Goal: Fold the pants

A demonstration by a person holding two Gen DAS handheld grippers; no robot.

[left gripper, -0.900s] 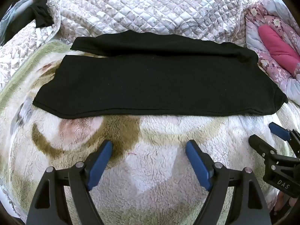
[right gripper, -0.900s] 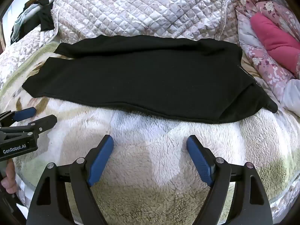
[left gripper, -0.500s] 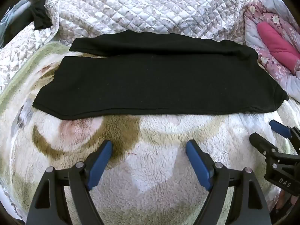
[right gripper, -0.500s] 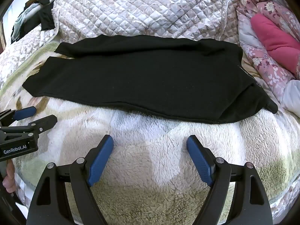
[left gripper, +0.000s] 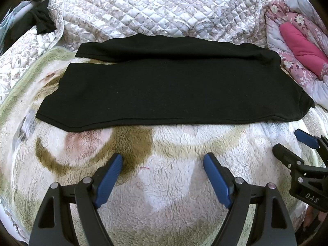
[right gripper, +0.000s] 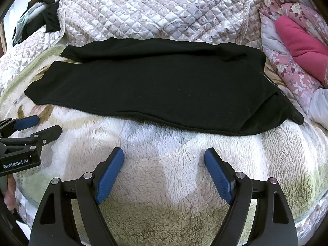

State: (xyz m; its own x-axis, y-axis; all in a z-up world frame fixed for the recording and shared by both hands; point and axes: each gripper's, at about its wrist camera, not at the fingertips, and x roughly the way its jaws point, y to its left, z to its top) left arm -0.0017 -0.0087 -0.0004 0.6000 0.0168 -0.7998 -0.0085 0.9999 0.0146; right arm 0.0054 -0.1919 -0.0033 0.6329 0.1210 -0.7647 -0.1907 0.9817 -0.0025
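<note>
Black pants (left gripper: 168, 88) flat mid-frame on fleece blanket (left gripper: 174, 143), left hand-held gripper (left gripper: 163, 164) spread wide, empty, right hand-held gripper (right gripper: 164, 160) likewise, pants' right-end flap (right gripper: 272, 112) visible in right wrist view only.

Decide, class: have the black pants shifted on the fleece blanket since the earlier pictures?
No. The black pants keep their place against the blanket's brown ring and the quilt.

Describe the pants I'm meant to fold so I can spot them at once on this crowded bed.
Start at the fleece blanket with tan rings covering the near part of the bed. The pants lie flat across it, legs to the left, just before the quilted bedspread. They are the only large plain black item; everything beside them is pale, floral or pink.
</note>
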